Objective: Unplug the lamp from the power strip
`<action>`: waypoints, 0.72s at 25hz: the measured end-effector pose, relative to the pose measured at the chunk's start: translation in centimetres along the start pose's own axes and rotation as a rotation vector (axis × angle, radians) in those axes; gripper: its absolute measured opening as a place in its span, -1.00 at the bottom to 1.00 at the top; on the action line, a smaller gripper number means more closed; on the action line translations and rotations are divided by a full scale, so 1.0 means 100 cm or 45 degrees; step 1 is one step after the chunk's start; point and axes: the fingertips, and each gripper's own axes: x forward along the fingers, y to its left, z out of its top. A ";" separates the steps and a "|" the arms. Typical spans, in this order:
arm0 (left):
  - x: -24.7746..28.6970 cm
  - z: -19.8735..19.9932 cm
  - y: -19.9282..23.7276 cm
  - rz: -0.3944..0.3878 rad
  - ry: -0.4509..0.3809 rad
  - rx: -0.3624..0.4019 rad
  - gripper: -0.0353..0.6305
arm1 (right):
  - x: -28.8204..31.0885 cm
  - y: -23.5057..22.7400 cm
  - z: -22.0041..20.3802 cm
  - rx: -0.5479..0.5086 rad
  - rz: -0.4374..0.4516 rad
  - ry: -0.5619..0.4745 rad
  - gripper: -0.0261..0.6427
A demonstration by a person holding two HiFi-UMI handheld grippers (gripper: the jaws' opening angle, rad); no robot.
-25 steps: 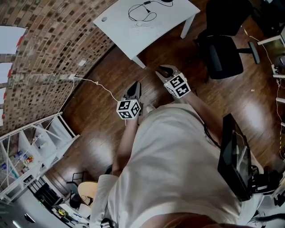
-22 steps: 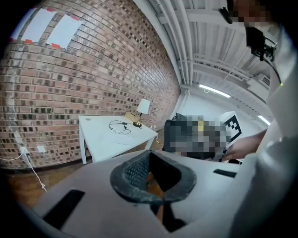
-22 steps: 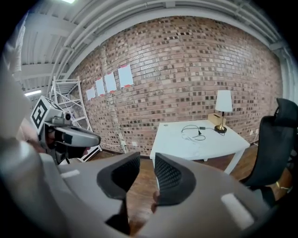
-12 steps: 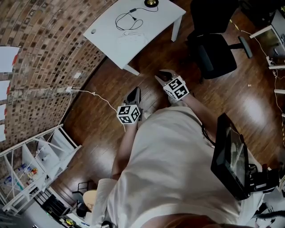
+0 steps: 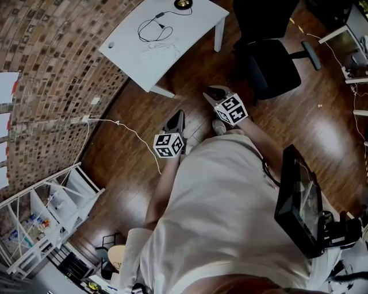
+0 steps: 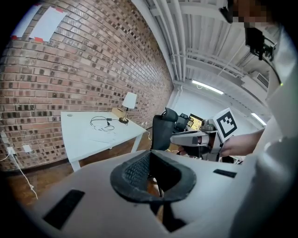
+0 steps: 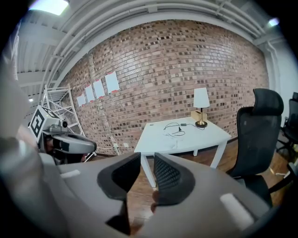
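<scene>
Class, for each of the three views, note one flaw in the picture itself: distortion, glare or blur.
Head view: the lens bows the brick wall into a curve, and bright glare patches sit on the wooden floor. Left gripper view: black corners ring the picture. Right gripper view: the ceiling light is blown out white.
</scene>
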 end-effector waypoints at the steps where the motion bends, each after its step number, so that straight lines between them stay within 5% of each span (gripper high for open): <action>1: 0.007 -0.001 -0.005 0.006 -0.002 0.001 -0.88 | -0.003 -0.007 -0.002 -0.002 0.006 0.001 -0.66; 18: 0.015 -0.002 -0.008 0.164 -0.054 -0.070 -0.88 | 0.003 -0.007 0.003 -0.183 0.151 0.051 -0.66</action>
